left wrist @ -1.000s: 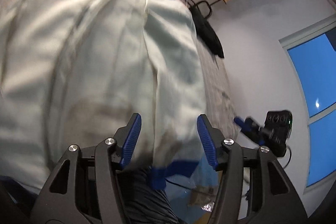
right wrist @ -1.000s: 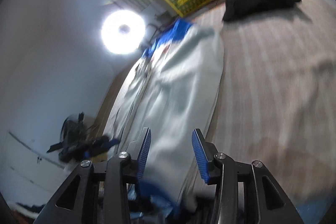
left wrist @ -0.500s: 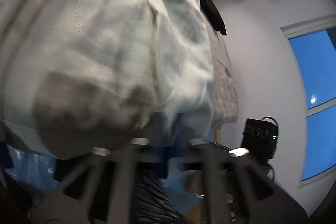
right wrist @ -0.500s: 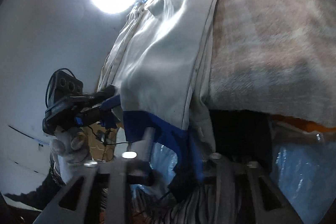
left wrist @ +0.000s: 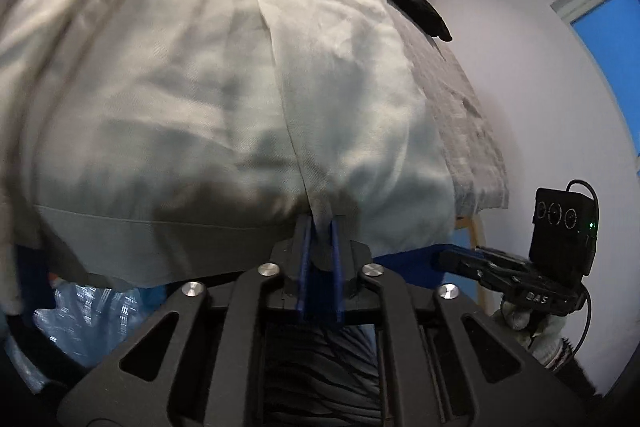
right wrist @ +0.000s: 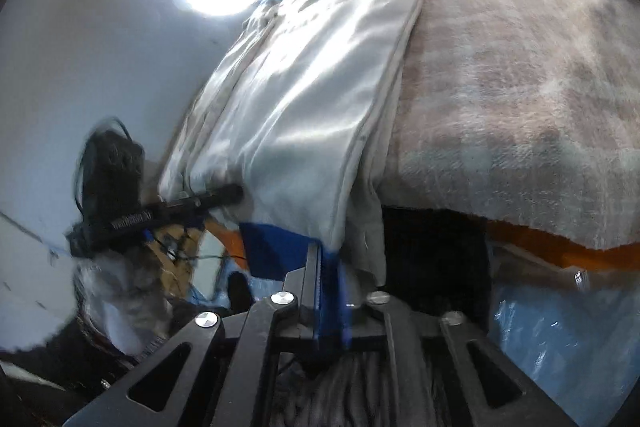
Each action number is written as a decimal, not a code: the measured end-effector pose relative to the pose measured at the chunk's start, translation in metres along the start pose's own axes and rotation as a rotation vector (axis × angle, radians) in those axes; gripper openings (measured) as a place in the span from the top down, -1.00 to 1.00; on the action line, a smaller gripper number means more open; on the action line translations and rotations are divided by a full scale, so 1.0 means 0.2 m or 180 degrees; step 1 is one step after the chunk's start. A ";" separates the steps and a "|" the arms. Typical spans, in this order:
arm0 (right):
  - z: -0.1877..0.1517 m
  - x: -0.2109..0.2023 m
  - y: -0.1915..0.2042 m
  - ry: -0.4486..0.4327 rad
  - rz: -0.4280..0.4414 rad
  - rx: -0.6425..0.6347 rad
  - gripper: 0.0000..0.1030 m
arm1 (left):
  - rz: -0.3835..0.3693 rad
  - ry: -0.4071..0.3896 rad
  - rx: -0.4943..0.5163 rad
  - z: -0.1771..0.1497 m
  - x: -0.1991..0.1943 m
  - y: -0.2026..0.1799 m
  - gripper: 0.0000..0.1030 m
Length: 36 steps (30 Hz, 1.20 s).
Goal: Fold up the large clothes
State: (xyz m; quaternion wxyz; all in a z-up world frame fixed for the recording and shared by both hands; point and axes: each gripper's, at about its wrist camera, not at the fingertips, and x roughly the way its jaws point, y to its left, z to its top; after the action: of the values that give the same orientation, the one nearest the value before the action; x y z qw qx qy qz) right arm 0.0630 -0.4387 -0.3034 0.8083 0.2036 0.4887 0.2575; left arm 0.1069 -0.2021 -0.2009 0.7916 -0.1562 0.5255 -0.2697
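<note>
Now the left gripper (left wrist: pixel 320 227), low in the frame's centre, pinches the pale grey garment (left wrist: pixel 180 87) at its near hem, its jaws having just eased slightly apart. Lower centre of the right wrist view, the right gripper (right wrist: pixel 329 259) likewise clamps the garment's blue-trimmed edge. Cloth fills each frame's upper middle, spread over a grey blanket (right wrist: pixel 520 87).

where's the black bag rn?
The black bag lies at the far end of the grey blanket, past the pale garment: upper right in the left wrist view, along the top edge in the right wrist view.
</note>
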 end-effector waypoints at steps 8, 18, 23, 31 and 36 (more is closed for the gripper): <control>-0.02 -0.06 -0.17 -0.0381 0.0336 0.0280 -0.07 | 0.0354 -0.0632 0.0788 -0.11 -0.20 -0.19 0.49; -0.04 -0.14 -0.34 -0.0718 0.0843 0.0390 -0.42 | 0.0591 -0.0544 0.2087 -0.29 -0.02 -0.52 0.24; 0.04 0.05 -0.38 -0.0551 0.1035 0.0477 -0.33 | 0.0635 -0.0436 0.2131 -0.30 0.03 -0.50 0.24; 0.09 0.13 -0.40 -0.0239 0.1319 0.0836 0.59 | 0.0640 -0.0408 0.2431 -0.38 0.04 -0.54 -0.08; 0.17 0.07 -0.30 -0.0225 0.1331 0.0837 0.71 | 0.0699 -0.0481 0.2826 -0.45 0.07 -0.65 -0.19</control>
State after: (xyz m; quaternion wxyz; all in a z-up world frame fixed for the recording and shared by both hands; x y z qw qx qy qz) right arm 0.1115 -0.4810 -0.3332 0.7206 0.4127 0.4367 0.3460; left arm -0.0057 -0.3125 -0.1782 0.8419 0.2353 0.3134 -0.3710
